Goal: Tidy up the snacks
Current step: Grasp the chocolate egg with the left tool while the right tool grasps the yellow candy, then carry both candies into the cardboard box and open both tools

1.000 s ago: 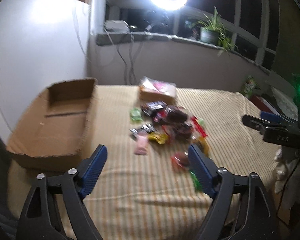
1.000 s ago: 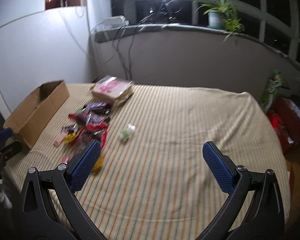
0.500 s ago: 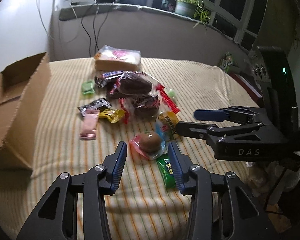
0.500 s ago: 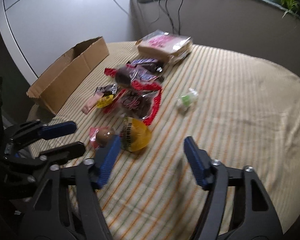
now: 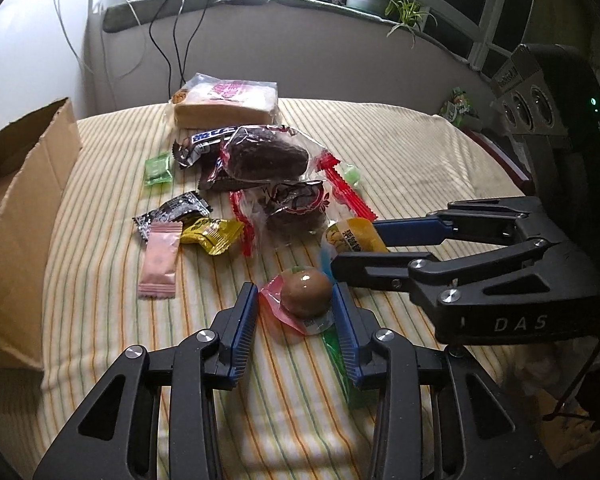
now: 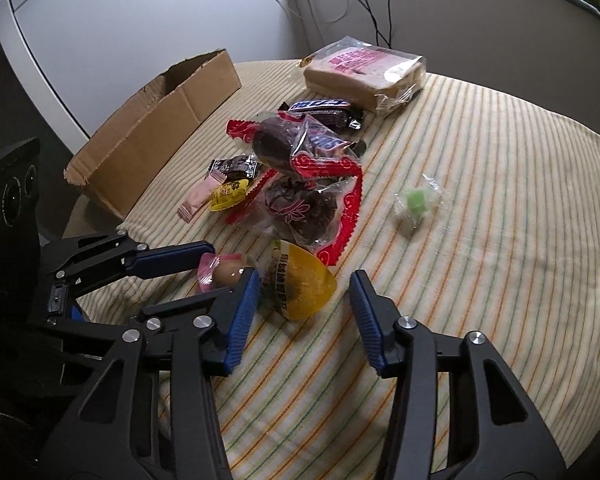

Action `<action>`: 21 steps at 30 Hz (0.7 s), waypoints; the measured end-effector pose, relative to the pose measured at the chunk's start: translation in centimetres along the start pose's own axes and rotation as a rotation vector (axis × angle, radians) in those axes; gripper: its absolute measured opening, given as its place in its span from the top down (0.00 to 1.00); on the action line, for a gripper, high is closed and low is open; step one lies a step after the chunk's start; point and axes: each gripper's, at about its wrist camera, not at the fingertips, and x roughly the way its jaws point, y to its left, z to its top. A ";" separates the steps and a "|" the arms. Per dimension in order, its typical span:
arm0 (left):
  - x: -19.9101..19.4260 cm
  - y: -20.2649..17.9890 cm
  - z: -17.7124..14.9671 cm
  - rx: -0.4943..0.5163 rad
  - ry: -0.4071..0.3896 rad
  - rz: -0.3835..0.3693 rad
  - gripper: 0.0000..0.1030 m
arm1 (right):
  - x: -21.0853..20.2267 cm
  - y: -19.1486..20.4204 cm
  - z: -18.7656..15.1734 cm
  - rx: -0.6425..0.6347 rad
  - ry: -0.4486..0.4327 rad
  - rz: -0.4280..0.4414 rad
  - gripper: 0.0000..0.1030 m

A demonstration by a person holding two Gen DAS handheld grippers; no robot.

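A cream tablecloth (image 5: pixel 400 152) carries thin orange and green stripes. On it lie a brown egg in a pink and clear wrapper (image 5: pixel 305 298), a yellow domed packet with green print (image 6: pixel 300 280), a plain pale pink sachet (image 5: pixel 160 260), a yellow crinkled candy wrapper (image 5: pixel 212 234), a black sachet with white lettering (image 5: pixel 172 212), two clear bags with red patterned edges around dark brown cakes (image 5: pixel 268 156), a black and blue chocolate bar (image 6: pixel 324 110), a small translucent green sachet (image 5: pixel 159 168) and a clear bread bag with pink print (image 6: pixel 364 66). The plain brown cardboard box (image 6: pixel 156 120) shows no pattern. Both black grippers, left gripper (image 5: pixel 296 320) and right gripper (image 6: pixel 304 312), have ribbed blue pads (image 6: pixel 242 316).
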 end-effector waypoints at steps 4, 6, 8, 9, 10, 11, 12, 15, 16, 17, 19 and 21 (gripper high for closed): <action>0.4 -0.1 0.1 0.023 -0.008 0.006 0.64 | 0.1 0.0 0.3 -0.006 0.007 0.004 0.68; 0.4 0.0 0.1 0.023 -0.013 0.003 0.65 | 0.1 0.0 0.2 -0.002 0.009 0.009 0.73; 0.5 0.1 0.2 0.019 -0.017 0.000 0.66 | 0.0 -0.1 0.2 0.002 0.009 0.014 0.77; 0.4 0.1 0.2 0.019 -0.020 -0.001 0.67 | -0.1 -0.1 0.1 0.005 0.007 0.013 0.78; 0.4 0.0 0.2 0.020 -0.023 -0.001 0.67 | -0.2 -0.2 0.0 0.008 0.005 0.010 0.78; 0.4 0.0 0.2 0.021 -0.025 -0.001 0.68 | -0.3 -0.3 0.0 0.014 0.003 0.006 0.78; 0.4 0.0 0.2 0.021 -0.028 -0.001 0.68 | -0.4 -0.4 -0.2 0.019 0.001 0.006 0.78; 0.3 0.0 0.2 0.017 -0.035 -0.002 0.70 | -0.8 -0.7 -0.5 0.033 -0.004 0.002 0.78; 0.2 0.0 0.1 0.015 -0.036 -0.002 0.71 | -1.0 -0.7 -0.6 0.036 -0.006 -0.004 0.78; 0.2 0.0 0.1 0.012 -0.038 -0.003 0.71 | -1.1 -0.7 -0.6 0.036 -0.008 -0.008 0.78; 0.0 0.0 0.2 0.004 -0.021 0.000 0.72 | -1.5 -0.8 -0.8 0.039 -0.014 -0.017 0.78; -0.2 0.0 0.1 0.000 -0.024 0.000 0.72 | -1.9 -0.7 -0.8 0.039 -0.022 -0.025 0.78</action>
